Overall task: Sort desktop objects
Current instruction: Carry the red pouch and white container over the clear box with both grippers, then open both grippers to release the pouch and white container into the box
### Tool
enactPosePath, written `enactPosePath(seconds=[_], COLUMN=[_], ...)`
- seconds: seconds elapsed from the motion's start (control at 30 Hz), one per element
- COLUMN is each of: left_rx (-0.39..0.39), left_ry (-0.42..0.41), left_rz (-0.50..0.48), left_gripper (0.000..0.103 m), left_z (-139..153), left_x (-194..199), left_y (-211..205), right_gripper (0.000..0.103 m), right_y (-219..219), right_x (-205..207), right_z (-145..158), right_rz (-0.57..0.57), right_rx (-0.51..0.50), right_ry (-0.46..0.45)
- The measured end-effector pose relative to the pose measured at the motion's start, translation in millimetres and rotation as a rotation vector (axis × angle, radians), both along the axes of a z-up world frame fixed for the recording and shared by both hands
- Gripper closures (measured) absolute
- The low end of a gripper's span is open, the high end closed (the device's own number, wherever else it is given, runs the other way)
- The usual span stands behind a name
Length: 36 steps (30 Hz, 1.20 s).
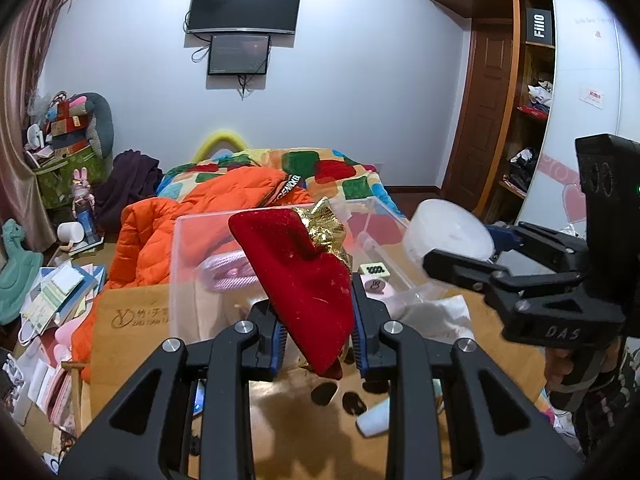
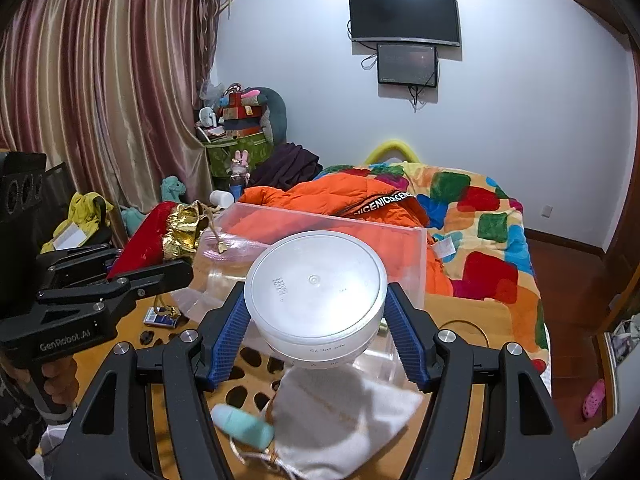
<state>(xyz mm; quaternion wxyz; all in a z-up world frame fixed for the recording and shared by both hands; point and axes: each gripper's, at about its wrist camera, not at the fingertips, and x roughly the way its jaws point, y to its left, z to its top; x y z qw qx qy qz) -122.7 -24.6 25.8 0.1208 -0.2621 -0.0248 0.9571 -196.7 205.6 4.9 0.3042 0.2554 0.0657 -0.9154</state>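
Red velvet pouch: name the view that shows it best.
Left wrist view: the red velvet pouch fills the centre, clamped between the left gripper jaws, gold lining visible. The right wrist view shows only a sliver behind that gripper.

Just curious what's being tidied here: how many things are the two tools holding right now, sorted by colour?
Red: 1, the red pouch with a gold top, held by the left tool.
White: 1, the round white tub, held by the right tool.
Total: 2.
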Motion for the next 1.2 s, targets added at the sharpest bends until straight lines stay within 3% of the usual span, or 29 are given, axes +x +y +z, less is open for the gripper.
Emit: enactPosePath(seconds=[0.53,0.97,1.2], left_rx=[-0.007,-0.005,-0.022], left_ry=[-0.091,-0.139,-0.133], left_rz=[-0.042,-0.016,-0.007], left_gripper=[0.076,0.076,0.062], left_z=[-21.8,-34.1,-30.4], left_x=[-50.8,-65.3,-63.6], left_y=[20.6,23.1,23.1], right_gripper=[0.040,0.041,0.041], right_y=[-8.9,-18.6,-14.1], right_x=[-51.1,-52.6,-45.7], right_z=[-32.6,-32.6,-31.0], right_rz=[-0.015,0.010,0.001], right_rx=[0.034,0.067,0.068], right_ry=[-0.091,-0.052,-0.052])
